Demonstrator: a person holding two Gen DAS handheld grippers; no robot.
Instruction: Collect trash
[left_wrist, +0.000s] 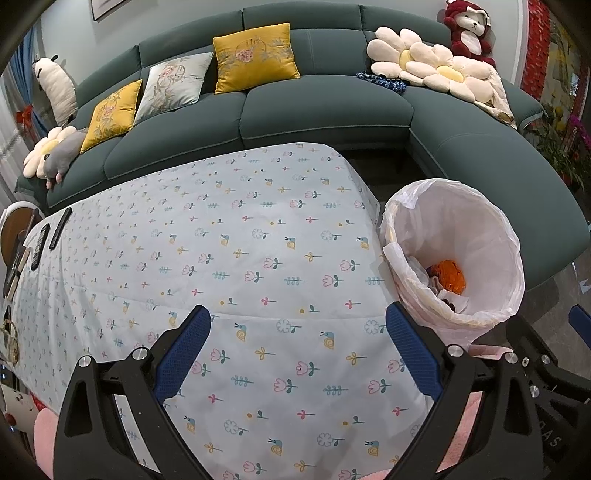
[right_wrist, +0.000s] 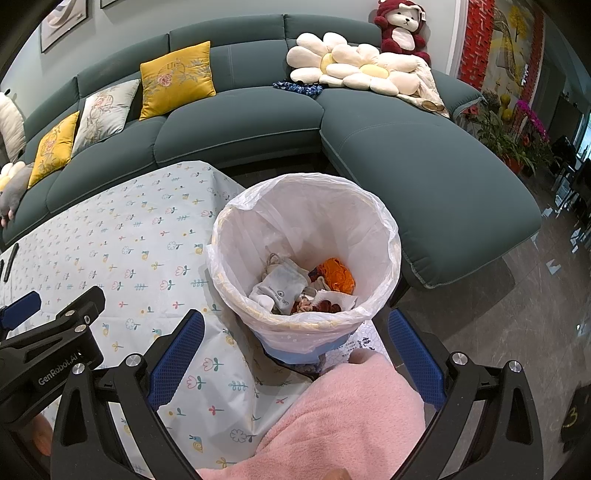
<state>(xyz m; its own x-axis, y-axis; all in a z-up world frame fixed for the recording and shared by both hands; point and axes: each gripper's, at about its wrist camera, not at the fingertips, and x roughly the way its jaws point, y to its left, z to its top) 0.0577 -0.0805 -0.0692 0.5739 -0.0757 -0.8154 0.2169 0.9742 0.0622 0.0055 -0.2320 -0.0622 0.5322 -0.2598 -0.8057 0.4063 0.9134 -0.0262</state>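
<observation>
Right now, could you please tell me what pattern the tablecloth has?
Pale tablecloth printed with small flowers, leaves and snails; clearest in the left wrist view.

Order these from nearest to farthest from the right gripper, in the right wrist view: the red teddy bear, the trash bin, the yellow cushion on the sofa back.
1. Trash bin, just ahead of the right gripper.
2. Yellow cushion, far left on the sofa.
3. Red teddy bear, farthest, on the sofa's top right corner.
</observation>
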